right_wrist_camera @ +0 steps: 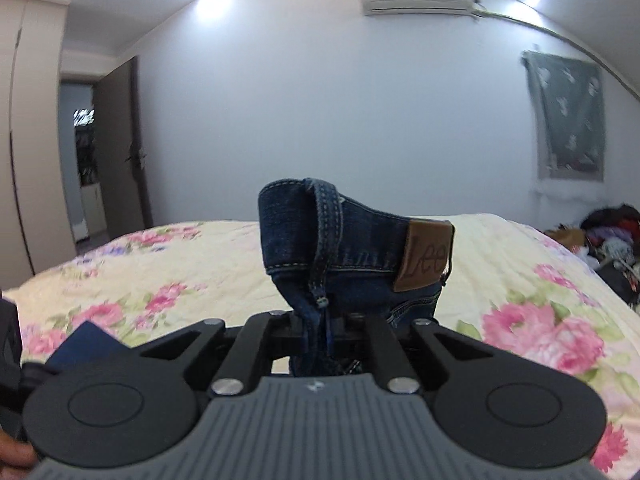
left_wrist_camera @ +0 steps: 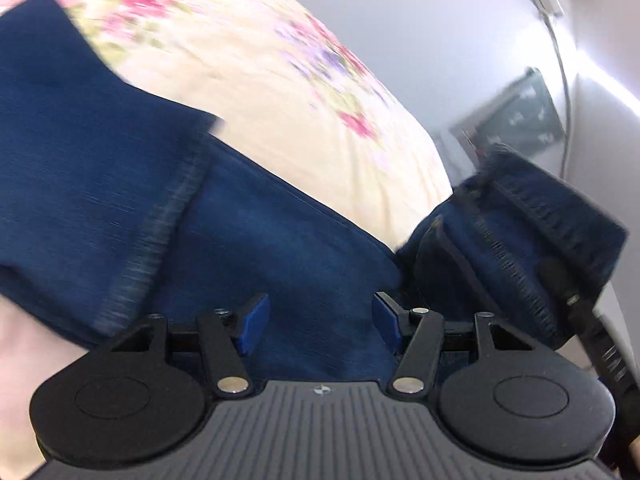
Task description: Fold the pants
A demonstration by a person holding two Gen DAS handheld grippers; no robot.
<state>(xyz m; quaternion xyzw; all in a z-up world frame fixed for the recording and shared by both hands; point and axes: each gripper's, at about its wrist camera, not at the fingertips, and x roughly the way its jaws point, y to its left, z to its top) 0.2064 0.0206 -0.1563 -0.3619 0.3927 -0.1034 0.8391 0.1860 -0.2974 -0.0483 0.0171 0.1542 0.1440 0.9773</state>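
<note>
Dark blue jeans (left_wrist_camera: 100,168) lie on a floral bedsheet (left_wrist_camera: 248,68), with a hemmed leg end folded across them. My left gripper (left_wrist_camera: 316,326) is open just above the denim, its blue pads (left_wrist_camera: 252,326) apart with fabric showing between them. My right gripper (right_wrist_camera: 324,328) is shut on the jeans' waistband (right_wrist_camera: 344,248), which stands up above the bed; a belt loop and a brown Lee patch (right_wrist_camera: 424,258) show. The right gripper holding the waistband also shows in the left wrist view (left_wrist_camera: 532,248) at the right.
The bed (right_wrist_camera: 160,276) fills the foreground. A white wall with an air conditioner (right_wrist_camera: 420,0) is behind. A door (right_wrist_camera: 120,148) and wardrobe stand left. A pile of clothes (right_wrist_camera: 612,236) sits at the far right.
</note>
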